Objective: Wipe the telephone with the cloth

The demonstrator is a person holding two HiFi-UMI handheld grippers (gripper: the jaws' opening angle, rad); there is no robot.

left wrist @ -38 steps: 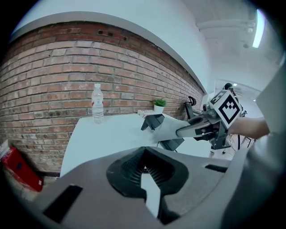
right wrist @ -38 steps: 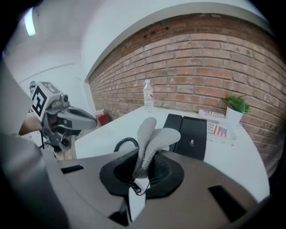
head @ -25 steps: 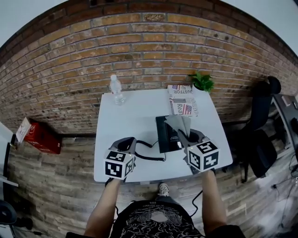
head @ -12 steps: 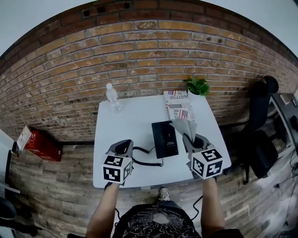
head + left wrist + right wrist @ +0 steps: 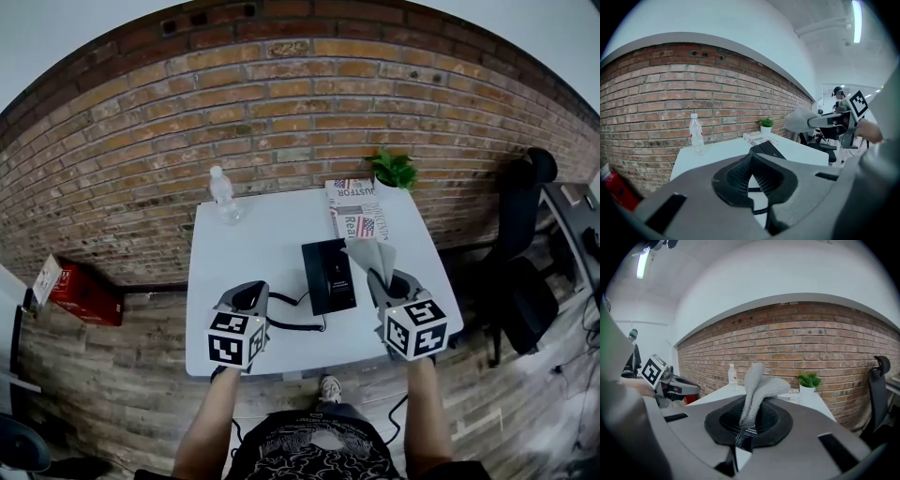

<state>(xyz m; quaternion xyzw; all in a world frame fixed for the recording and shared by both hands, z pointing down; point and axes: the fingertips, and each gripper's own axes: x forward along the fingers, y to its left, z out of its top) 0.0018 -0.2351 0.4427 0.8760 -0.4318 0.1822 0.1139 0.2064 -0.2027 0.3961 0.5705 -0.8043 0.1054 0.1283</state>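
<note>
The telephone (image 5: 328, 274) lies flat, black and oblong, at the middle of the white table (image 5: 262, 244), slightly right of centre, with its coiled cord (image 5: 298, 325) trailing off its near left corner along the near edge. The right gripper (image 5: 392, 283) pinches the grey cloth (image 5: 371, 255) by its lower end, so the loose folds stand up and flop forward past the jaws. The left gripper view shows the cloth held in the air, well clear of the tabletop, just right of the telephone. The left gripper (image 5: 249, 294) hovers near the table's near left part with its jaws pressed together at the tips and nothing between them. The step in hand looks like the approach, cloth ready but not yet on the telephone. The next move calls for bringing the right gripper left and down until the cloth lies on the telephone's top, then sweeping along its length. The left gripper may need to steady the body. Counted: one telephone, one cloth, two grippers, one water bottle (image 5: 223, 195) at far left, one newspaper (image 5: 356, 208) and one potted plant (image 5: 394, 171) at far right.
</note>
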